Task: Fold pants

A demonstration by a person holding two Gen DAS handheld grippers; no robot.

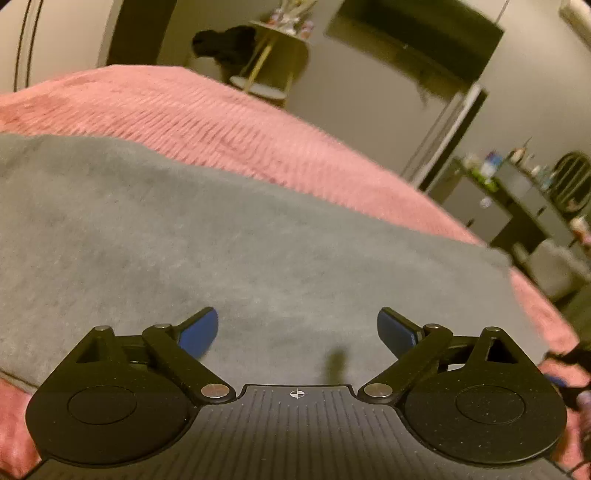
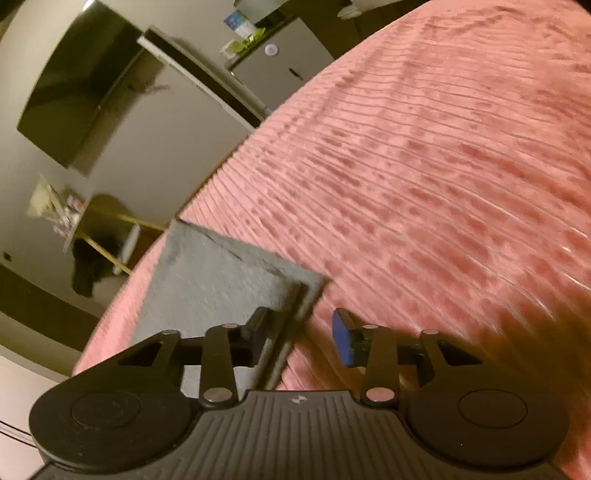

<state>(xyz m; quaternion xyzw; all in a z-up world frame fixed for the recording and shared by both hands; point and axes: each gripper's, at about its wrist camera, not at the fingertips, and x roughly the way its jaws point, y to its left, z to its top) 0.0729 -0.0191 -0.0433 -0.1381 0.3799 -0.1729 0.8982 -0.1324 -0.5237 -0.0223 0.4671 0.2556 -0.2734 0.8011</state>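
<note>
Grey pants lie flat on a pink ribbed bedspread. My left gripper is open just above the grey cloth, its blue pads wide apart and empty. In the right wrist view the pants show as a folded grey rectangle with a hemmed edge at its right corner. My right gripper is open and straddles that hemmed edge, with the left finger over the cloth and the blue right pad over the bedspread.
The bed edge runs close behind the pants. Beyond it are a small round side table, a wall-mounted TV, a dark dresser with bottles, and a black object on the floor.
</note>
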